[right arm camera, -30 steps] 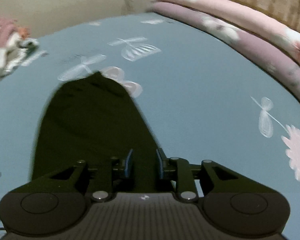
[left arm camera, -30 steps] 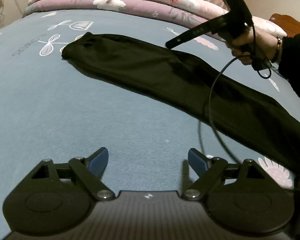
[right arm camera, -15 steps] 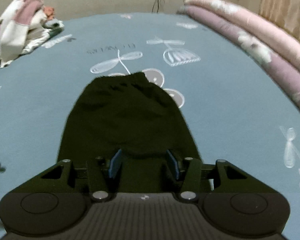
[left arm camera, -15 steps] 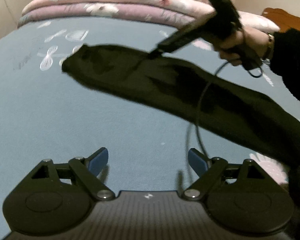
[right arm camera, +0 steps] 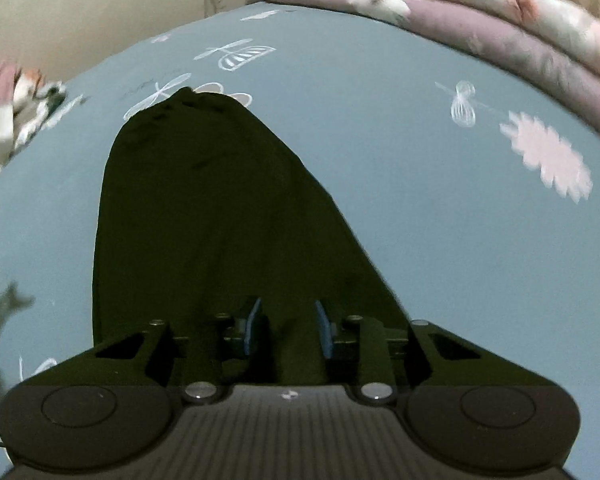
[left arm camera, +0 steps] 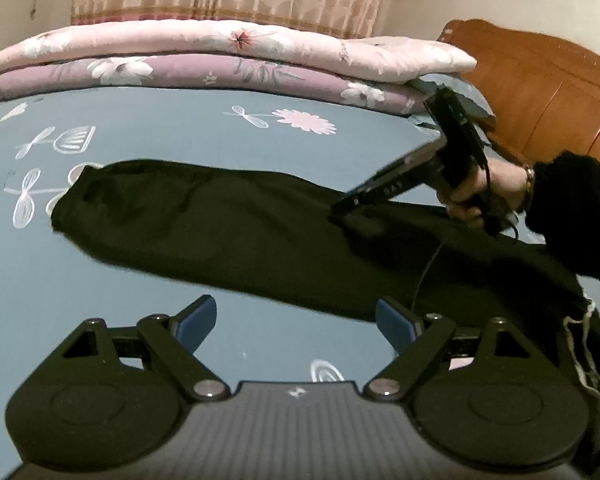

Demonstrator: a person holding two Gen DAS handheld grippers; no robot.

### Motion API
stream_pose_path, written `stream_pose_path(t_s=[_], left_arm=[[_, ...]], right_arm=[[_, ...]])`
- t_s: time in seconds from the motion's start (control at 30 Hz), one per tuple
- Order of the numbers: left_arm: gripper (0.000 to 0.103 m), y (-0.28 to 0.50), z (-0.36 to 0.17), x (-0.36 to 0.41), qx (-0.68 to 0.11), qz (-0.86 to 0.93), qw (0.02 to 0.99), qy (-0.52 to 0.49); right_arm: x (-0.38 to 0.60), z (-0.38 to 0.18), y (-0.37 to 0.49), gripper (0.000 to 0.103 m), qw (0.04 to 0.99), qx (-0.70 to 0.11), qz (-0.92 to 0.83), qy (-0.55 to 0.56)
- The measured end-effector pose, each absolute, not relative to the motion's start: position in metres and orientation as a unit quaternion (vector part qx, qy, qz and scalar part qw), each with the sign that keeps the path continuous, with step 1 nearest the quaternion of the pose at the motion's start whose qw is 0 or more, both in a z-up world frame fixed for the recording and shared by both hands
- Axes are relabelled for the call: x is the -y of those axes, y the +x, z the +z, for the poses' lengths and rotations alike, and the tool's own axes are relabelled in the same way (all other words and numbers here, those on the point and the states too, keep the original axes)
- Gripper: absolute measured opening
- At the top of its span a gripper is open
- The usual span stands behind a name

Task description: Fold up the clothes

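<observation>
Folding stage: early, by my reading; the black trousers [left arm camera: 236,224] lie stretched out long across the blue bed sheet [left arm camera: 100,300], with no cross fold made yet.
Garment position: one end, apparently the gathered waistband, sits near the printed white motifs on the sheet; the other end runs off toward the person's side, where a pale drawstring [left arm camera: 580,344] dangles.
Right claw [right arm camera: 286,330]: closing, with black cloth lying between the blue pads; the fabric is too dark to tell whether the pads press on it yet. In the left wrist view its tip meets the cloth around mid-length.
Right hand [left arm camera: 472,196]: wrapped round the claw's handle, dark sleeve [left arm camera: 572,208] behind it.
Left claw [left arm camera: 296,322]: spread wide and holding nothing, hovering above bare sheet just short of the near edge of the trousers.
Handling: soft, light and limp, I judge; it will sag and drape from any single hold and slide easily over the sheet. Nothing fragile about it.
Where to grip: pinch through all layers at an edge or a hem, not the flat middle, where the pads may catch only the top layer.
Risk: lifting from one point could drag the far end and bunch it.
Surroundings: folded floral quilts [left arm camera: 220,60] at the far edge, wooden headboard [left arm camera: 540,92] beyond.
</observation>
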State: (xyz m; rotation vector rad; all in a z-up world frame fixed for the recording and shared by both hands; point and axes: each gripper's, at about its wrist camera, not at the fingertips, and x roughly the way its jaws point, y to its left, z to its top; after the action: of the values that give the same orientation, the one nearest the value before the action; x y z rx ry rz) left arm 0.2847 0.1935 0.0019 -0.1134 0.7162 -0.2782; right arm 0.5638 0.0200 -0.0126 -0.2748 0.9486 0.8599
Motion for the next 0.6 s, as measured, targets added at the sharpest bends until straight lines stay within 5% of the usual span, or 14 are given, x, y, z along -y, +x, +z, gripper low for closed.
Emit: stream_pose_path(t_s=[0.43,0.6], left_arm=[[0.084,0.443,-0.056,-0.183,-0.397,-0.114,0.911,0.018],[0.086,0.446,-0.075,-0.211,-0.41,-0.11,0.905,0.019]], right_arm=[[-0.031,-0.012,0.575,0.034,0.829,-0.422,0.353,-0.098],[-0.059,-0.034,0.589,0.034,0.826,-0.421,0.351,-0.129]])
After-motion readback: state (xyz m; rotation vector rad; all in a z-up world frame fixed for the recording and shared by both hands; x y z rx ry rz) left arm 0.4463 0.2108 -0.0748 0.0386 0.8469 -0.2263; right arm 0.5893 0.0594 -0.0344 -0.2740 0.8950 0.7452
